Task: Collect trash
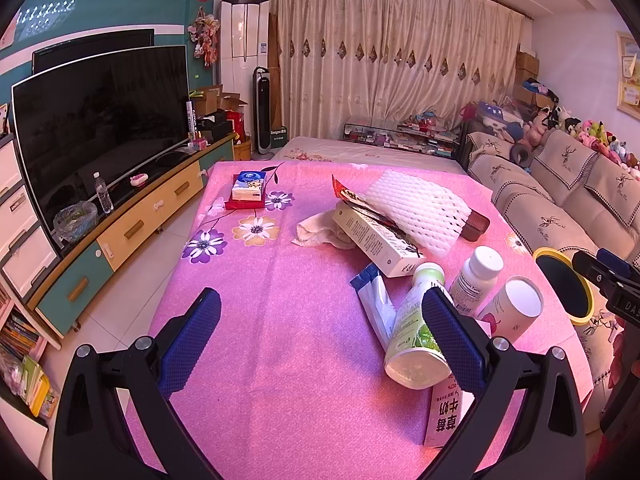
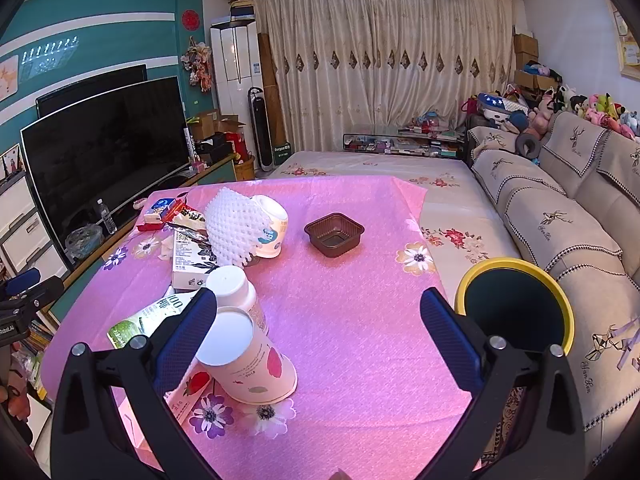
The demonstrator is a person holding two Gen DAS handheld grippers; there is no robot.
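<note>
- Living room, with a table under a pink flowered cloth [image 2: 360, 300], soft woven look, a beige sofa [image 2: 560, 216] on its right side and a big dark TV [image 1: 100, 128] on the left.
- Trash is piled on the cloth: white foam fruit netting [image 1: 420, 208], a long cardboard box [image 1: 376, 240], a crumpled tissue [image 1: 320, 232], a white pill bottle [image 1: 478, 276], a round paper cup [image 2: 248, 360] lying on its side, and a ribbed brown plastic tray [image 2: 335, 234] sitting apart.
- Left gripper [image 1: 320, 332] is spread wide, holding nothing; a green plastic bottle [image 1: 416, 332] lies right against its right finger.
- Right gripper [image 2: 318, 332] is spread too, empty, with the paper cup just beside its left finger.
- A round yellow-rimmed bin [image 2: 516, 304] sits just off the table's right edge, near the right gripper.
</note>
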